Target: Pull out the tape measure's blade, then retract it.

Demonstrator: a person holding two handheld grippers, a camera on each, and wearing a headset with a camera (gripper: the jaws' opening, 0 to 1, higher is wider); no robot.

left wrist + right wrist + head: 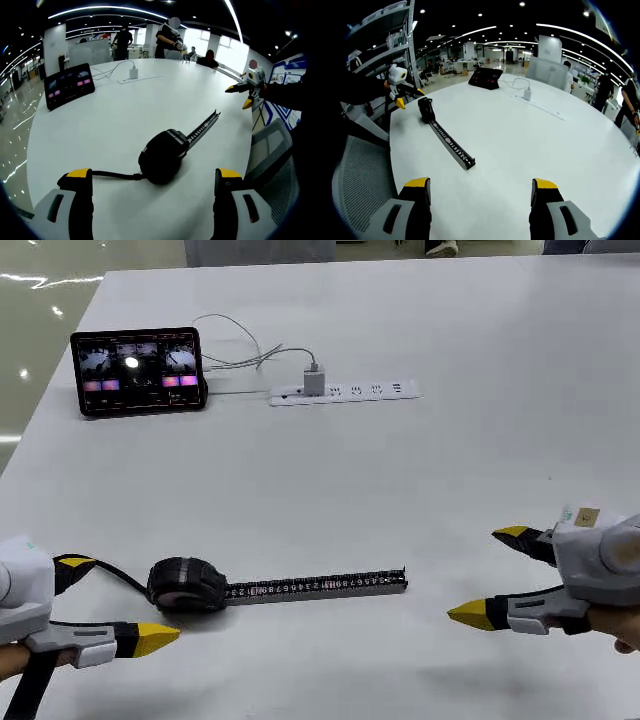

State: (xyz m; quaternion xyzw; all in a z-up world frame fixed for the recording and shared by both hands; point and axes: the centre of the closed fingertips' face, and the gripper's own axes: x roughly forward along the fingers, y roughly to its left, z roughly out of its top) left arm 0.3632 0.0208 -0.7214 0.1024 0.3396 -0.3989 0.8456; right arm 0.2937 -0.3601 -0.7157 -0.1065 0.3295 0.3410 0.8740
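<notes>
Tape measure [188, 585] near tabletop [400, 470] front edge, blade [320, 586] already pulled out; retracting not yet done. Left gripper [125, 600] and right gripper [483, 573] both wide open, holding nothing.

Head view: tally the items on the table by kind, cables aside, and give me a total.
Tape measure: 1
Tablet: 1
Power strip: 1
Charger: 1
Total: 4
</notes>
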